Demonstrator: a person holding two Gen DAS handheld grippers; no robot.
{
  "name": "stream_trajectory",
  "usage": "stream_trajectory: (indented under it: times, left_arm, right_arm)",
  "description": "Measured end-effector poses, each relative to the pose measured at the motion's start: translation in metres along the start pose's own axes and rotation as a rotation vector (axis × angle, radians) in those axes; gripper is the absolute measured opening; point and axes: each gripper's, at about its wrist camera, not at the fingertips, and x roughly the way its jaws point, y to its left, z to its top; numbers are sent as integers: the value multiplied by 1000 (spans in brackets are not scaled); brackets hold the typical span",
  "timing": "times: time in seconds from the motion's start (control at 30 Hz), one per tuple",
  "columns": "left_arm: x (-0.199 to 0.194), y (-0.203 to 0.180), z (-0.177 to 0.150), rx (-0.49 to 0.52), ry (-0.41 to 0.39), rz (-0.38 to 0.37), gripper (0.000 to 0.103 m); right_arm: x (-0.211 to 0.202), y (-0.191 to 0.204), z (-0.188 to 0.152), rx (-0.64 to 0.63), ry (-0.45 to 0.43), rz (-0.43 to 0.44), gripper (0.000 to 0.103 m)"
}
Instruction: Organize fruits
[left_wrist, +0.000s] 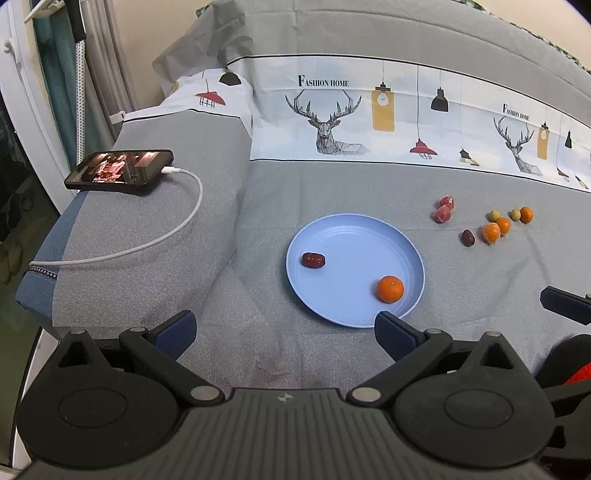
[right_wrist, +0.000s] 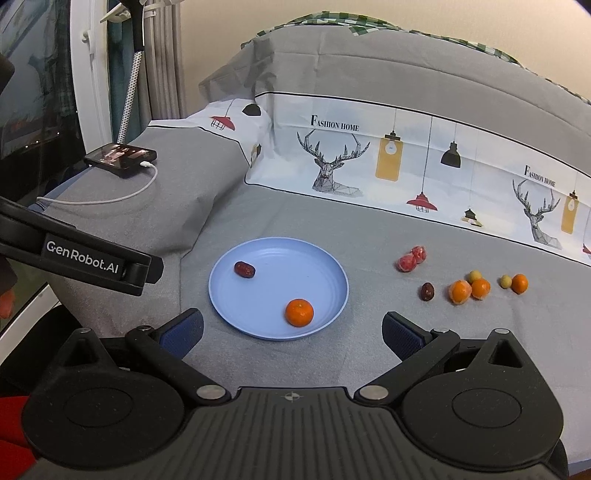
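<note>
fruits split two ways at this point: a small round orange mandarin (right_wrist: 299, 312) and a dark red wrinkled date (right_wrist: 244, 269) lie well apart in the shallow pale blue plastic plate (right_wrist: 325, 280), while the loose cluster waits on the cloth to its right, namely two pinkish red lumpy fruits (right_wrist: 412, 259), a second dark date (right_wrist: 427, 291), three more small oranges (right_wrist: 480, 288) and two little yellow-green round fruits (right_wrist: 505, 281). our left gripper (left_wrist: 284, 334) and right gripper (right_wrist: 291, 332) both hover short of the plate, jaws spread wide, holding nothing. we judge the next pick belongs to the right gripper, since the cluster sits on its side; best to take an outlier such as the loose date first, close gently on soft skin, and set it in bare plate rather than against the mandarin, which could roll. surface is a soft grey bedspread (right_wrist: 258, 369) with a deer and lamp print band; a black phone (right_wrist: 120, 157) on a white charging cable (right_wrist: 110, 199) rests on the raised part at left.
</note>
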Motion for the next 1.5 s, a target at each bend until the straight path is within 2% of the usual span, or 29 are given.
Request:
stream_trajectory:
  times: [0.9,1.5]
  left_arm:
    - [21,-5,4,13,47,1,103]
    - [58,-30,43,40,62,-20,103]
  right_arm:
    - [20,-7,-5,42,42,-3,102]
    - [52,-42,-7,126,100,-58,102]
